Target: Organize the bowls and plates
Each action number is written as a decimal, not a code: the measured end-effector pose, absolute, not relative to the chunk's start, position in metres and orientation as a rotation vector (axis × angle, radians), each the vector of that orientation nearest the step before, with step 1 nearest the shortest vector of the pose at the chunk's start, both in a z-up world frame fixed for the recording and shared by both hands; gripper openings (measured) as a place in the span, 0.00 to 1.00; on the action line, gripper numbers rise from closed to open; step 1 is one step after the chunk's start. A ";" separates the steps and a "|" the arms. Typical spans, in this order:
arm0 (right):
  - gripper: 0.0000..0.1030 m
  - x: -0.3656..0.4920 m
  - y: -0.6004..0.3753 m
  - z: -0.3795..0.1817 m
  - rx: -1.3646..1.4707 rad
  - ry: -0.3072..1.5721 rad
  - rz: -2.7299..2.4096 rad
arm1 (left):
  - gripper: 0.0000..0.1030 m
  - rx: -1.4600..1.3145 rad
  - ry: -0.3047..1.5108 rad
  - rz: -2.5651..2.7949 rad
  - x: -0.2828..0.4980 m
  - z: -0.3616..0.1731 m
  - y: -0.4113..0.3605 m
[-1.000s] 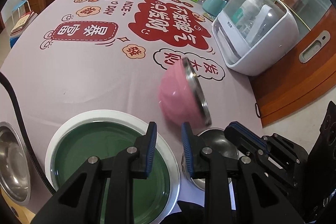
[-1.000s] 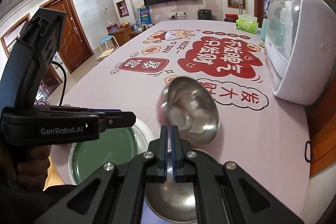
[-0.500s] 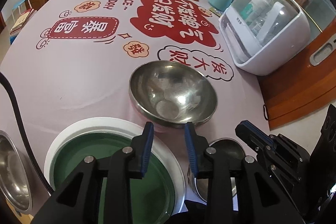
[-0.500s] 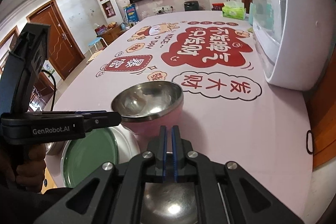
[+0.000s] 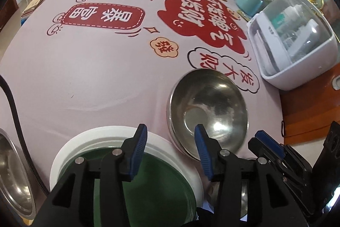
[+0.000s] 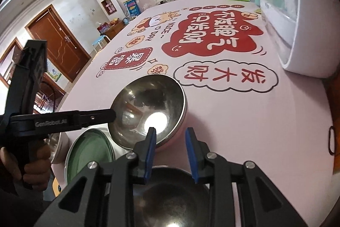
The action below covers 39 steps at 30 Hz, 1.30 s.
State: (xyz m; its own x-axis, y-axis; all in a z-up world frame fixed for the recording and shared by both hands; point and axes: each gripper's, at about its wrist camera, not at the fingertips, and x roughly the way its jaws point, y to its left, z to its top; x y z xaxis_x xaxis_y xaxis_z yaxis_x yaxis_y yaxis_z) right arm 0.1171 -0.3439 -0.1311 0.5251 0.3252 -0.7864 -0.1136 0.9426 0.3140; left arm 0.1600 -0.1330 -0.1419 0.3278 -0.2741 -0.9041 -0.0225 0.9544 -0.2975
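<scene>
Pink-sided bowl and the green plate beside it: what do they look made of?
Pink-sided bowl: polished metal inside, likely stainless steel, given its mirror-like reflections and bright glare spot; the matte pink outer shell looks like plastic, though that's uncertain. Green plate: glossy green centre with a thick, smooth white rim, probably glazed ceramic or melamine; the look alone doesn't settle which.

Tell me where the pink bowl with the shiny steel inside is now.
The pink steel-lined bowl stands upright on the printed pink tablecloth, just beyond the green plate with white rim and right of it in both wrist views.
</scene>
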 end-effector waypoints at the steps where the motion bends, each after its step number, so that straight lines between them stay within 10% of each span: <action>1: 0.27 0.119 -0.343 -0.133 0.234 0.989 0.269 | 0.44 -0.279 1.240 -0.166 0.162 -0.145 -0.133; 10: 0.27 0.131 -0.345 -0.147 0.255 1.015 0.288 | 0.44 -0.283 1.334 -0.170 0.175 -0.173 -0.147; 22: 0.17 0.133 -0.346 -0.153 0.275 1.029 0.272 | 0.15 -0.310 1.366 -0.181 0.183 -0.186 -0.153; 39: 0.14 0.106 -0.341 -0.116 0.224 0.909 0.261 | 0.14 -0.317 1.255 -0.243 0.154 -0.145 -0.145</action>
